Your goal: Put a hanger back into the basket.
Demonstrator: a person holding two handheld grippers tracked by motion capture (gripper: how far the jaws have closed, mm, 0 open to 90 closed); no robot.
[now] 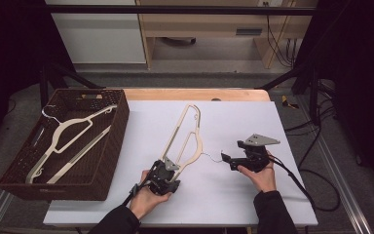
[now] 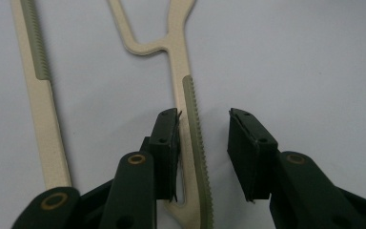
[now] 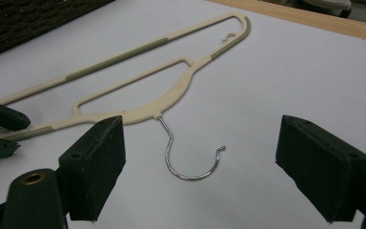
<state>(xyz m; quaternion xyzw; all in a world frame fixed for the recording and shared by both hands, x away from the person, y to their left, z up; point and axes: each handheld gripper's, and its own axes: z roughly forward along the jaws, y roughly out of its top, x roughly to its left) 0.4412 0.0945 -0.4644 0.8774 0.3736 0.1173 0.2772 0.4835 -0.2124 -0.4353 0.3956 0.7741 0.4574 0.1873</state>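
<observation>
Beside the wicker basket (image 1: 108,146), the hanger's (image 1: 182,134) near arm lies lengthwise between the left gripper's (image 2: 202,143) parted fingers, unclamped; right gripper (image 3: 221,167) wide open, empty.

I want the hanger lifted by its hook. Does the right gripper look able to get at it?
Probably yes: the right gripper stands open facing the hook, with bare table between them.

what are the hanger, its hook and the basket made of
Hanger: probably matte cream plastic, with greenish ribbed grip strips that look rubbery. Hook: thin bare metal wire, shiny silver. Basket: dark brown weave, wicker or plastic rattan; cannot tell which.
</observation>
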